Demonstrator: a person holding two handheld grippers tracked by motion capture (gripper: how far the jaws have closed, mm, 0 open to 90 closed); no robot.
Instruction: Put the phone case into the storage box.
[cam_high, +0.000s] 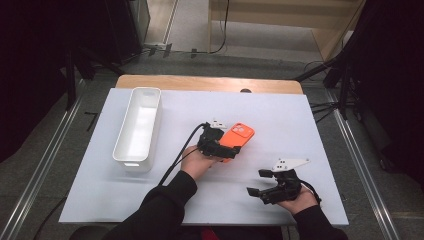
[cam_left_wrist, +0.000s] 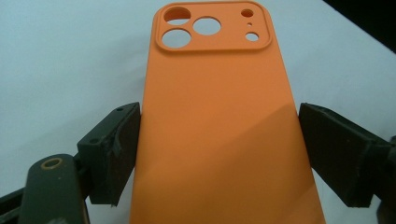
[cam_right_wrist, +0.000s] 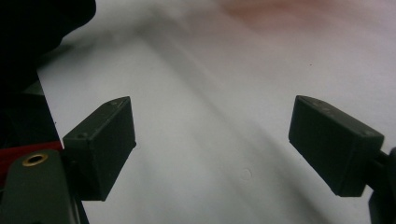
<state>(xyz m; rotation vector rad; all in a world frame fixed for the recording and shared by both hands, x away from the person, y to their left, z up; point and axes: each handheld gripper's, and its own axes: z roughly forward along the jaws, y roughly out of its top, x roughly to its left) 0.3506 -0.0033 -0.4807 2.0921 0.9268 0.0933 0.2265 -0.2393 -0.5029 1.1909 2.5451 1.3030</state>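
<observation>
clearly pinched across its width in the left gripper (cam_left_wrist: 218, 154), the orange phone case (cam_high: 237, 136) (camera holes at the far end) hung over the middle of the white table (cam_high: 280, 110). gripped only by the lower edges, so could have bowed and popped free, or tipped short of the white bin (cam_high: 138, 127). right gripper (cam_right_wrist: 212, 144) parked wide open, holding nothing.

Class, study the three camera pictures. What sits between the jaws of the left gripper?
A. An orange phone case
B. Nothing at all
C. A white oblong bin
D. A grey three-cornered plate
A: in the left gripper view the orange phone case lies between the left gripper's two black jaws, camera cutouts at its far end.
</observation>
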